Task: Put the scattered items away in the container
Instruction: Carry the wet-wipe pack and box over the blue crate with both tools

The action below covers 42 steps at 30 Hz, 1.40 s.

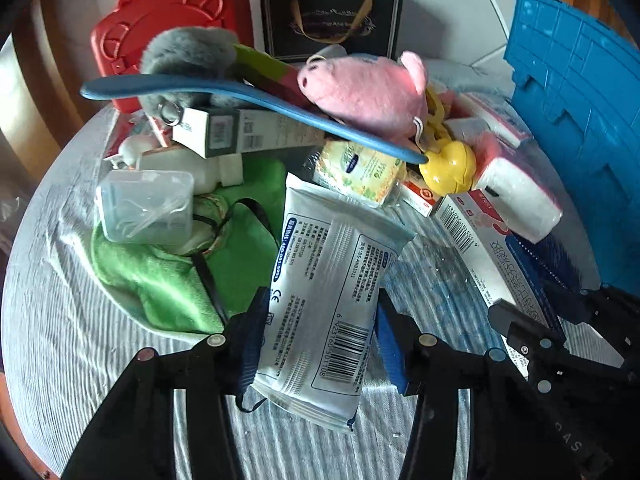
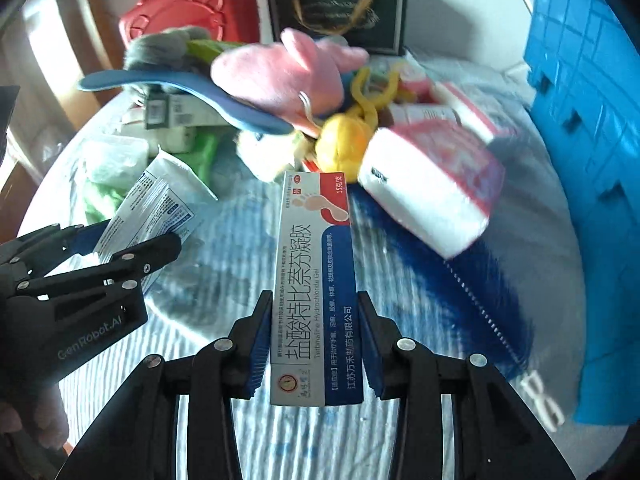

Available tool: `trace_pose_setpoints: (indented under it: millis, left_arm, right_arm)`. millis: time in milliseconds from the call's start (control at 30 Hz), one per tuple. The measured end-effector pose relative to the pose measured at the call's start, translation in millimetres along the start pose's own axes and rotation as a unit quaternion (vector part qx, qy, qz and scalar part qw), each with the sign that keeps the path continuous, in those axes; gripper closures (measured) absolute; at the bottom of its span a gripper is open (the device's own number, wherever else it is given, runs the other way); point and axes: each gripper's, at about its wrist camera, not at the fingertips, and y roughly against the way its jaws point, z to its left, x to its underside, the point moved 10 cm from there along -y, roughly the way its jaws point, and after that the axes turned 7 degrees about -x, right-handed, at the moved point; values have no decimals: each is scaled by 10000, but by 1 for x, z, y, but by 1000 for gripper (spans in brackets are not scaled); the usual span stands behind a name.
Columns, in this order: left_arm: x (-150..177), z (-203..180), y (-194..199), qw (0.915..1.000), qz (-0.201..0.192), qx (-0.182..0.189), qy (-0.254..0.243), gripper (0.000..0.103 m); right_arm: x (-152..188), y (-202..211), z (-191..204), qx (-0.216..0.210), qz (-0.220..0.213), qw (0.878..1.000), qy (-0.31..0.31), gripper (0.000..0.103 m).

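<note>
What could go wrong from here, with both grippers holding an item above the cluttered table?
The soft white sealed packet in the left gripper is pinched by its edges only; it may buckle and slip out. The long white, red and blue cardboard box sticks far past the right gripper and could snag the pink-and-white tissue pack or blue plastic crate.

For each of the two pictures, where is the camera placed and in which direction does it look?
Left wrist: on the left gripper, looking down over its jaws, shut on a white printed foil packet; the right gripper shows at right.
Right wrist: on the right gripper, looking down over its jaws, shut on a long white, red and blue medicine box; the left gripper shows at left.
Shared: pink plush toy, blue plastic crate.
</note>
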Motion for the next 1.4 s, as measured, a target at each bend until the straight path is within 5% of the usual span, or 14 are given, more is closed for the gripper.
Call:
trace_pose_setpoints:
  millis: [467, 767, 1067, 1400]
  left_arm:
    - [-44, 52, 121, 9918, -1174, -367, 357, 53]
    - [-61, 34, 197, 9811, -1924, 91, 201, 53]
    - [-91, -70, 263, 9621, -2651, 560, -298, 53]
    - [-138, -268, 312, 9472, -2907, 1234, -555, 53]
  right_arm:
    - [-46, 128, 58, -147, -1388, 9889, 503, 64]
    - [-53, 224, 53, 545, -2130, 9741, 532, 64]
    - [-53, 326, -24, 1325, -2868, 9483, 311, 64]
    - [-32, 408, -207, 2094, -2914, 9334, 59, 64]
